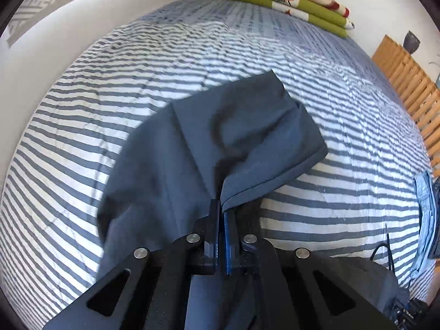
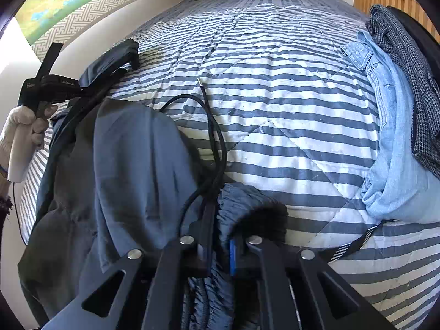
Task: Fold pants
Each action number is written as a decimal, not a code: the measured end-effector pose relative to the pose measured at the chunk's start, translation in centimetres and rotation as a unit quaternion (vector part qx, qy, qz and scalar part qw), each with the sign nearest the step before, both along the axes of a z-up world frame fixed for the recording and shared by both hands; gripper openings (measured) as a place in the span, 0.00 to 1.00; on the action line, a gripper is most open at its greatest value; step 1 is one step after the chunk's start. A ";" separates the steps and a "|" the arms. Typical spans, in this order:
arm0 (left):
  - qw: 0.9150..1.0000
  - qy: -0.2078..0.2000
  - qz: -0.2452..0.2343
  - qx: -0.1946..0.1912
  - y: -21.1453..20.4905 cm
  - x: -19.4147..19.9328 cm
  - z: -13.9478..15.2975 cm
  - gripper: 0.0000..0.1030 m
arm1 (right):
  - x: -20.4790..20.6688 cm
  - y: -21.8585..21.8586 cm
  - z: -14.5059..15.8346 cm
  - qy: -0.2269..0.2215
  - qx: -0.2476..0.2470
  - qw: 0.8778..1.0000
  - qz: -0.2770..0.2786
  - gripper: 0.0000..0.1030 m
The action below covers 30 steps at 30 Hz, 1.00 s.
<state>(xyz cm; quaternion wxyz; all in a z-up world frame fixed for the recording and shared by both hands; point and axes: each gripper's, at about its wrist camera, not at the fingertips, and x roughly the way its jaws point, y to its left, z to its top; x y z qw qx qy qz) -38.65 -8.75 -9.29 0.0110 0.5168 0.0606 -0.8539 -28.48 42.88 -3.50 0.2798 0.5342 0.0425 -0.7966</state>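
1. One pair of dark blue pants (image 2: 132, 170), lying rumpled on the left half of the striped bed cover (image 2: 275, 88), with one leg end stretched toward the far left.
2. Two claws. The left claw (image 1: 222, 206) has its fingers pinched together on the hem of a pant leg. From the other camera you see that same claw (image 2: 125, 64) out at the far left, with the leg end hanging off it.
3. One gloved hand (image 2: 26, 126) shows up, only in the right wrist view, wrapped around the left claw's white handle.
4. The right claw (image 2: 220, 211) is clamped down tight too, on the gathered elastic waistband right at the near edge of the pants.
5. One loose black cable (image 2: 220, 143) loops over the pants and cover just ahead of the right claw. It's only clear in the right view.
6. One stack of folded green blankets (image 1: 286, 0) at the far end of the bed, in both views.
7. Right side: one light blue denim shirt (image 2: 390, 137) and one dark tweedy garment (image 2: 407, 63) piled on it. The left view only catches a sliver of the denim at its edge.
8. One wooden slatted panel (image 1: 407, 82) past the bed's right side, in both views.
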 end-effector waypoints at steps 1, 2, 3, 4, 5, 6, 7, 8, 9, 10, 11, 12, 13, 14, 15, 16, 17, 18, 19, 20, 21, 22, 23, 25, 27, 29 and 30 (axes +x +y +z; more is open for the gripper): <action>1.000 0.014 0.014 0.009 -1.8 0.7 1.2 0.02 | 0.2 -0.1 0.3 0.007 0.003 1.000 -0.002 0.06; 0.999 0.027 0.034 0.027 -4.0 1.7 2.5 0.02 | 0.5 -0.2 0.7 0.015 0.004 1.000 -0.001 0.05; 0.997 0.038 0.050 0.045 -6.1 2.6 3.5 0.02 | 0.8 -0.2 1.1 0.023 0.005 1.000 -0.002 0.05; 0.994 0.051 0.076 0.065 -9.0 4.1 4.6 0.02 | 1.0 -0.1 1.7 0.033 0.003 0.999 -0.005 0.05; 0.988 0.066 0.105 0.088 -12.1 5.9 5.5 0.02 | 1.3 0.1 2.4 0.045 0.000 0.999 -0.009 0.04; 0.982 0.079 0.134 0.110 -15.3 7.8 6.0 0.02 | 1.7 0.7 3.3 0.058 -0.002 0.998 -0.015 0.04; 0.975 0.085 0.168 0.122 -18.3 10.1 6.2 0.02 | 1.9 1.3 4.1 0.068 -0.005 0.997 -0.022 0.04; 0.969 0.083 0.194 0.126 -21.0 12.1 5.9 0.03 | 2.2 2.1 4.9 0.077 -0.007 0.997 -0.029 0.04; 0.966 0.072 0.211 0.127 -23.2 14.1 5.3 0.03 | 2.4 2.9 5.7 0.087 -0.006 0.995 -0.038 0.04; 0.967 0.050 0.215 0.128 -25.2 15.8 4.2 0.03 | 2.6 3.9 6.5 0.100 0.001 0.994 -0.049 0.04; 0.968 0.023 0.216 0.122 -26.7 17.1 3.2 0.03 | 2.9 5.0 7.2 0.113 0.008 0.992 -0.060 0.04; 0.969 -0.004 0.221 0.107 -27.9 18.4 2.2 0.06 | 3.0 6.0 7.8 0.122 0.012 0.990 -0.070 0.04; 0.970 -0.021 0.226 0.090 -28.7 19.6 1.4 0.06 | 3.1 7.3 8.2 0.125 0.017 0.988 -0.086 0.04; 0.969 -0.025 0.233 0.073 -29.3 20.8 1.1 0.06 | 3.1 8.3 8.5 0.126 0.021 0.987 -0.099 0.04; 0.969 -0.026 0.239 0.062 -30.0 21.4 1.0 0.06 | 3.2 9.1 8.8 0.129 0.030 0.985 -0.112 0.04; 0.967 -0.022 0.245 0.059 -30.4 22.2 1.1 0.06 | 3.3 10.0 9.0 0.139 0.047 0.981 -0.128 0.04; 0.967 -0.016 0.248 0.065 -31.3 22.2 1.2 0.06 | 3.5 10.6 9.2 0.152 0.064 0.976 -0.139 0.04; 0.967 -0.010 0.243 0.071 -31.2 22.2 1.5 0.06 | 3.5 11.1 9.3 0.160 0.079 0.973 -0.148 0.04; 0.971 -0.006 0.229 0.073 -30.8 21.9 1.9 0.07 | 3.4 11.6 9.2 0.160 0.089 0.970 -0.159 0.04; 0.974 -0.002 0.214 0.074 -30.1 21.3 2.4 0.13 | 3.1 12.0 8.9 0.154 0.094 0.970 -0.165 0.04; 0.978 0.001 0.194 0.076 -29.1 20.5 2.9 0.20 | 2.9 12.1 8.6 0.142 0.094 0.972 -0.161 0.05; 0.982 0.005 0.174 0.075 -27.8 19.5 3.3 0.41 | 2.7 11.9 8.2 0.127 0.092 0.976 -0.152 0.06; 0.984 0.009 0.159 0.075 -26.5 18.5 3.8 0.64 | 2.7 11.7 8.1 0.117 0.091 0.978 -0.145 0.06; 0.991 0.023 0.112 0.070 -22.6 15.7 4.6 0.71 | 3.6 11.2 8.2 0.119 0.084 0.980 -0.139 0.07; 0.996 0.013 0.064 0.052 -18.2 12.4 4.5 0.71 | 4.0 10.2 8.5 0.117 0.074 0.982 -0.129 0.08; 0.999 -0.011 0.026 0.025 -14.0 9.7 3.1 0.71 | 4.2 9.1 8.5 0.108 0.066 0.984 -0.125 0.09; 0.999 -0.027 0.016 0.011 -12.1 8.1 2.0 0.71 | 4.4 8.4 8.5 0.105 0.065 0.985 -0.119 0.09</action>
